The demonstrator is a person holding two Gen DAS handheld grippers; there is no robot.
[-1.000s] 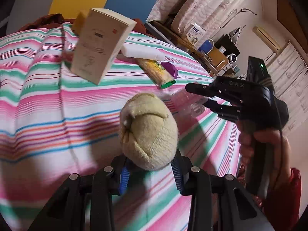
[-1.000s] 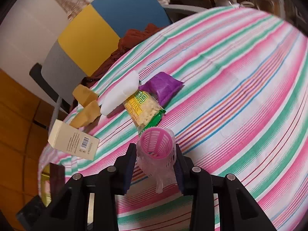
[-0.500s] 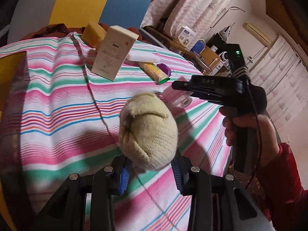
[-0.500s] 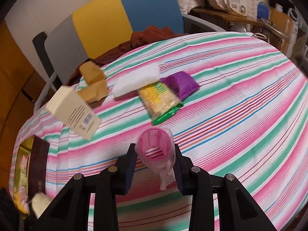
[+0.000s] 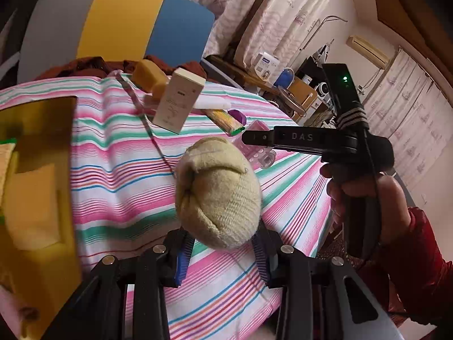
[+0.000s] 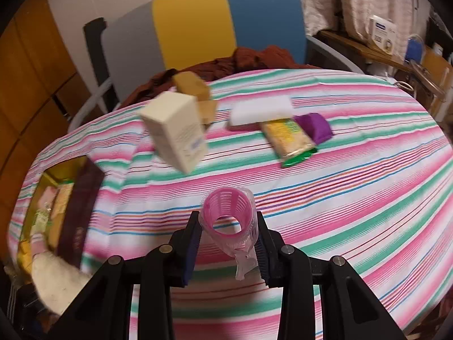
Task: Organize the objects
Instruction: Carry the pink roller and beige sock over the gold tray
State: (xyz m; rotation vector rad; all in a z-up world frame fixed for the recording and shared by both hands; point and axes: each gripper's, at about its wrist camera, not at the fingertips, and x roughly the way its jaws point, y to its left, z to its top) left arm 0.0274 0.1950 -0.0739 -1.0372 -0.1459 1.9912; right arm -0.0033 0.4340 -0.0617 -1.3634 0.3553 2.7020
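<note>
- The left gripper (image 5: pixel 220 243) has its fingers (image 5: pixel 184 255) closed on a rolled beige sock (image 5: pixel 218 192), gripped at its lower end, the bulk standing out past the tips above the tabletop (image 5: pixel 119 175); it looks soft and light, so it should squash rather than slip, and a hold across the thick middle seems safest;
- The right gripper (image 6: pixel 229 243) has its fingers (image 6: pixel 192 240) shut on a pink hair roller (image 6: pixel 229 215) in a clear wrapper, pads on either side of the tube, open end towards the camera; I judge it light, hollow and easily crushed, the wrapper slippery, so a gentle pinch across the ribbed wall suits it better than the loose tail of film;
- Taking the cream box (image 6: pixel 175 133) as landmark: it stands tilted beyond the roller; ochre sponges (image 6: pixel 192 85) lie just behind it; a white block (image 6: pixel 260 112), a cracker packet (image 6: pixel 291 141) and a purple pouch (image 6: pixel 314 127) lie to its right, touching one another;
- Left of the box, near the tabletop's edge, sits an open yellow tray (image 6: pixel 56 175) already holding items, a dark lid leaning at its side; it is probably where both held things belong;
- Behind the box stands a chair (image 6: pixel 198 22) with rust-brown cloth heaped on it.
</note>
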